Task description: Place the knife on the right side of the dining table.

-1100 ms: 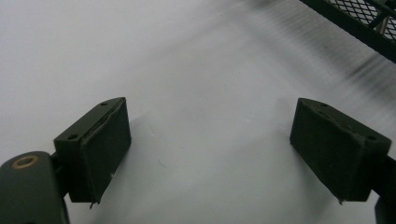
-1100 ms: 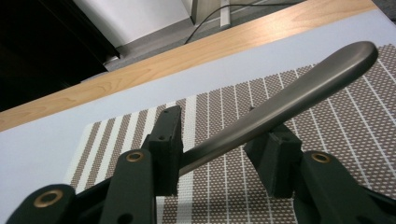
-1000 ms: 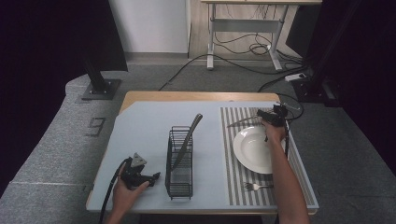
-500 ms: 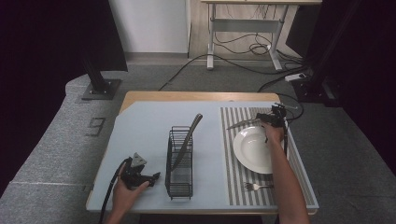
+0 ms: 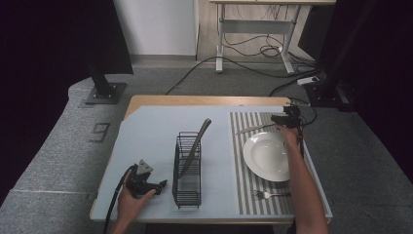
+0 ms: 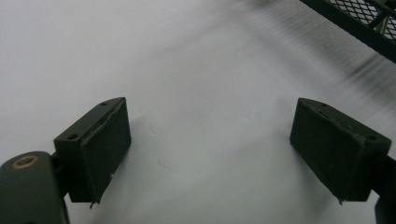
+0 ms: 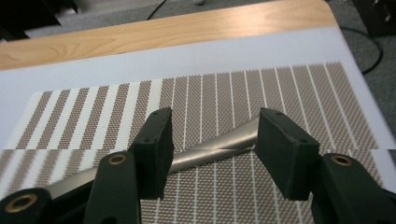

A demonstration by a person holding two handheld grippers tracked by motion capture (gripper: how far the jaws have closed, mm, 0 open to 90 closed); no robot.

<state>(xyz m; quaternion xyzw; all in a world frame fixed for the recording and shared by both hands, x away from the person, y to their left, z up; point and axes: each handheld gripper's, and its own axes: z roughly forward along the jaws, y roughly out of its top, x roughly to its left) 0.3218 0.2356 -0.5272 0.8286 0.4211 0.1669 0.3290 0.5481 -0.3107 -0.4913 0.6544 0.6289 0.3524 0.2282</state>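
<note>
Right tongs (image 7: 212,149) just widened, released around slim silver knife (image 7: 210,147), left tongs (image 6: 210,149) released.

wire rack (image 5: 187,168) left of striped mat (image 5: 243,165); plate (image 5: 267,156) on mat, fork (image 5: 271,195) before plate.

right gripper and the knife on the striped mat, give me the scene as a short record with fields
right gripper: at the placemat's far edge, fingers have just been opening
knife: flat on the striped placemat, lying between the fingers, not pinched
plate: white, on the placemat
fork: on the placemat, near side of the plate
wire rack: mid-table, dark utensil leaning in it
left gripper: open, low over bare table
</note>
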